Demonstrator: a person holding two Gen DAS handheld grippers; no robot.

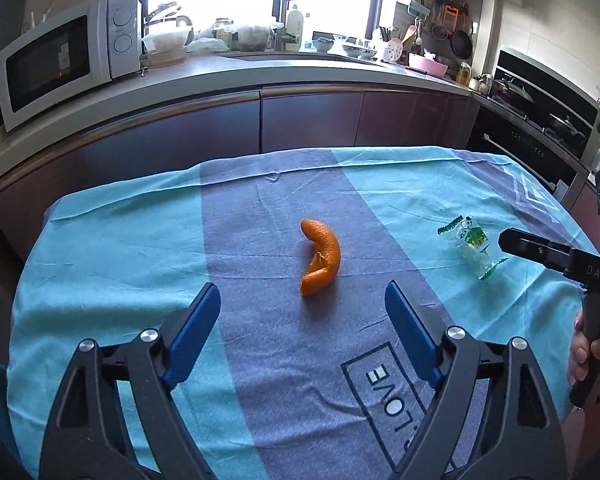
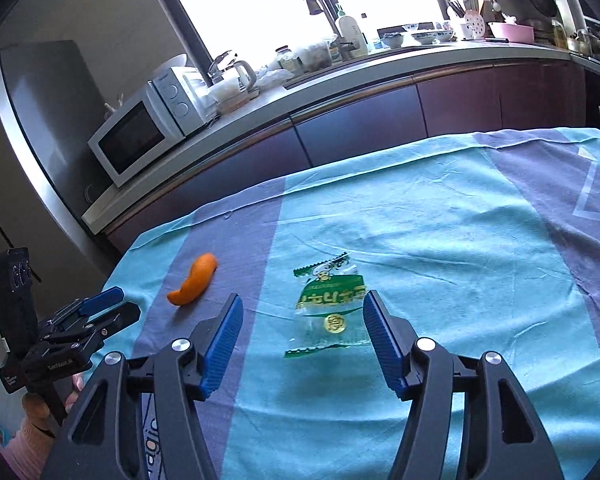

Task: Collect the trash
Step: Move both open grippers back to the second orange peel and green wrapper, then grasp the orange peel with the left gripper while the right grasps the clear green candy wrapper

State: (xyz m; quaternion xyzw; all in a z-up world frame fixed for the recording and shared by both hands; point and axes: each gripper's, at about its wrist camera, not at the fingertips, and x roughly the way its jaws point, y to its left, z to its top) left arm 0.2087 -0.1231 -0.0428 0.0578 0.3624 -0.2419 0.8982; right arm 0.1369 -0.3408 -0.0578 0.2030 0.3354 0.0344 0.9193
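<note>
An orange peel [image 1: 320,257] lies curled on the blue cloth, just beyond my left gripper [image 1: 302,300], which is open and empty. The peel also shows in the right wrist view [image 2: 194,280]. A clear and green candy wrapper [image 2: 330,306] lies flat between and just ahead of the fingers of my right gripper [image 2: 302,310], which is open and empty. The wrapper shows in the left wrist view [image 1: 470,246], with the right gripper [image 1: 512,242] beside it. The left gripper shows in the right wrist view [image 2: 118,304], left of the peel.
The table is covered by a blue and teal striped cloth [image 1: 140,264]. Behind it runs a kitchen counter [image 1: 228,76] with a microwave [image 1: 60,64], a sink tap, bottles and dishes. An oven [image 1: 540,120] stands at the right. A fridge [image 2: 48,128] stands at the left.
</note>
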